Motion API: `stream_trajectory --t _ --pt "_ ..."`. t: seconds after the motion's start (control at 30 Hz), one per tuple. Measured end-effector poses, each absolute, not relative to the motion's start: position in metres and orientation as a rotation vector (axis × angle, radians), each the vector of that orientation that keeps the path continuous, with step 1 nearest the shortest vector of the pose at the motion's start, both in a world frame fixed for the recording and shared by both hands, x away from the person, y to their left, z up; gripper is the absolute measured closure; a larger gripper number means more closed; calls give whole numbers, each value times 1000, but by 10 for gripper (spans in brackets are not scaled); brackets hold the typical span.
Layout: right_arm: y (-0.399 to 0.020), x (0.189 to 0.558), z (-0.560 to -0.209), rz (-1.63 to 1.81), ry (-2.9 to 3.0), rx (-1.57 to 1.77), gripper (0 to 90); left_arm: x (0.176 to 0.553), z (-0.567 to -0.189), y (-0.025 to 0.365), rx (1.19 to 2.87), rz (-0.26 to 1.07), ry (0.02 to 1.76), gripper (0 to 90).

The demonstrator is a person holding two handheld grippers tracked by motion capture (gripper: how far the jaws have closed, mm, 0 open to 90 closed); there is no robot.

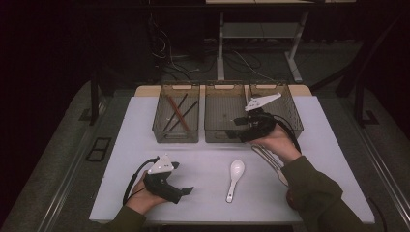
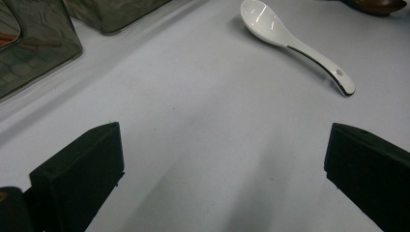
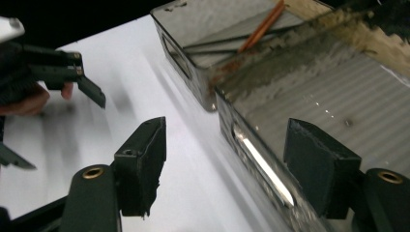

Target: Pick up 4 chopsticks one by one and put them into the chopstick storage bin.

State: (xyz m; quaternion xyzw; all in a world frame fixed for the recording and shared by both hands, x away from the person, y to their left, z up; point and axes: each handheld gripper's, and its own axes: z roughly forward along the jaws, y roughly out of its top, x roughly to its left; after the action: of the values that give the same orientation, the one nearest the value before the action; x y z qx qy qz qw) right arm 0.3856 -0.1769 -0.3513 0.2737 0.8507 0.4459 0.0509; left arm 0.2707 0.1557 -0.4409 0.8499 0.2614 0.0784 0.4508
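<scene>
Now the white spoon (image 1: pixel 235 178) lies flat on the bench (image 1: pixel 203 203), bowl toward the bins, handle toward the person, just right of the left hand-held gripper (image 1: pixel 186 190) and well short of the three bins at the far edge. From the left gripper view that spoon (image 2: pixel 295 43) sits ahead and to the right of the jaws, which stand wide apart with only bare bench between them, so the left hand-held gripper is released and grasps nothing. The right hand-held gripper (image 1: pixel 237 126) hangs at the near wall of the middle bin (image 1: pixel 225 137), and its own view shows its jaws parted with nothing between them: one jaw over the bench, the other over that bin's (image 3: pixel 338 92) floor. It is released too. The left bin (image 1: pixel 176 135) holds a few chopsticks (image 1: pixel 178 113); some long metal pieces (image 1: pixel 270 162) lie on the bench under the right forearm, too blurred to name.

Judging by the layout, the work in hand is sorting cutlery into bins, with the spoon the likely next piece. To do it well, whichever hand-held gripper goes for it should come down over the narrow handle, jaws set across it rather than along it. The glazed surface looks slippery, so clench firmly, lift level, and clear the bin wall before letting go.
</scene>
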Motion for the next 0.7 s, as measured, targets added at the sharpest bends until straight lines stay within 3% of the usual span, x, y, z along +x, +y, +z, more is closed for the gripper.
stream_trajectory --t 0.7 --pt "-244 331 -389 1360 2525 921 305 269 -440 154 2103 206 644 0"
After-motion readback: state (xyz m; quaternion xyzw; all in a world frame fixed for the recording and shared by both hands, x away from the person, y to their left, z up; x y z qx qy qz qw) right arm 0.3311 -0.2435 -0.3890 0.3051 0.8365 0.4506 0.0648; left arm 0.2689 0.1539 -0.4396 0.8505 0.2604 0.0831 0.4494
